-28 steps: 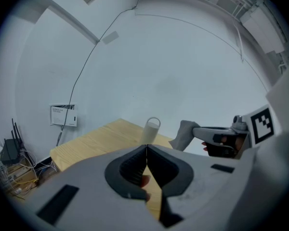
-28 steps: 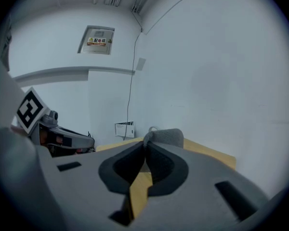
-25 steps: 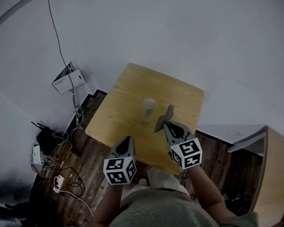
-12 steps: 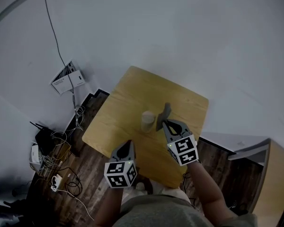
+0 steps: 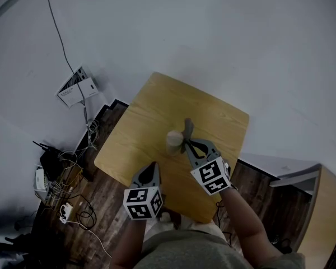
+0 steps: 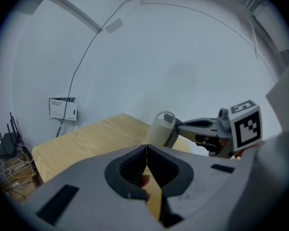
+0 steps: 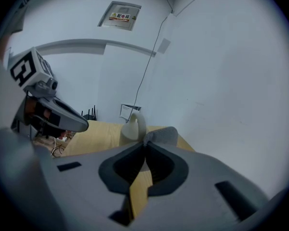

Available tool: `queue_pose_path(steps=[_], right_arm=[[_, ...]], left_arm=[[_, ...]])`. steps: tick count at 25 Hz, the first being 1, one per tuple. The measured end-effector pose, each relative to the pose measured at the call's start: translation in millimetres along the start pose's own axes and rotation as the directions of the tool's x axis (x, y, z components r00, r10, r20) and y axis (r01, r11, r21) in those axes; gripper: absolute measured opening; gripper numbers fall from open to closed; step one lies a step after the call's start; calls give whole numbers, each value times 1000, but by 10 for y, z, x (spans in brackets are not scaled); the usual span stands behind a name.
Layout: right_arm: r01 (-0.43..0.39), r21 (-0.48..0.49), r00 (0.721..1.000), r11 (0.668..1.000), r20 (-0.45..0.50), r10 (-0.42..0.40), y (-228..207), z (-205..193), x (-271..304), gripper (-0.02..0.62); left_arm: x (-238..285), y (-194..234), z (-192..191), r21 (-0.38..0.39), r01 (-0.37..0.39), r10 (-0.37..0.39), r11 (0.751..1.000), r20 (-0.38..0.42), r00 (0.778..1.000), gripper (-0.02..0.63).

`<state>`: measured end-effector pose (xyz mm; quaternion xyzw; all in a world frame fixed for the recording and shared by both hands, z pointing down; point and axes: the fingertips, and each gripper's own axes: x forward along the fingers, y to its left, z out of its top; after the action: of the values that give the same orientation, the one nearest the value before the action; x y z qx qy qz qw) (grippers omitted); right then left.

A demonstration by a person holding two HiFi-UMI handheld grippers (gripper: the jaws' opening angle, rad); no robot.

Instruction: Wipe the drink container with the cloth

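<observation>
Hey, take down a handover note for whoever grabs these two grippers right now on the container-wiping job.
Left gripper: shut, empty, near the front edge of the table, clear of the container.
Right gripper: shut on the grey cloth, which looks pressed to the side of the drink container.
Container: upright, mid-table.
Done: cloth gripped and brought to the container.
Left: the wiping itself. Nothing steadies the container, so go gently.

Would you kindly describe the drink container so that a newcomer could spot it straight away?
Find the light wooden table. Near its middle stands the drink container, a pale upright cylinder with a loop handle on top. It alone stands on the table; the grey cloth beside it is held in the right gripper.
</observation>
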<state>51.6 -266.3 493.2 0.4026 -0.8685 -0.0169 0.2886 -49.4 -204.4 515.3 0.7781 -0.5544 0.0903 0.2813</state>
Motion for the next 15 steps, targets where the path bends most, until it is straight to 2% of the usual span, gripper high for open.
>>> queue_pose_path(steps=[6,15], right_arm=[[-20,-28,1000,999,-14,19,23,-55,71,8],[-55,10,994,998,-92,56,136,-405,269,8]], left_arm=[[41,-12,-34,-3,-3,3,1000,-7,1000,2],[59,-7,-80,-11,-12,11,1000,-23,1000,2]])
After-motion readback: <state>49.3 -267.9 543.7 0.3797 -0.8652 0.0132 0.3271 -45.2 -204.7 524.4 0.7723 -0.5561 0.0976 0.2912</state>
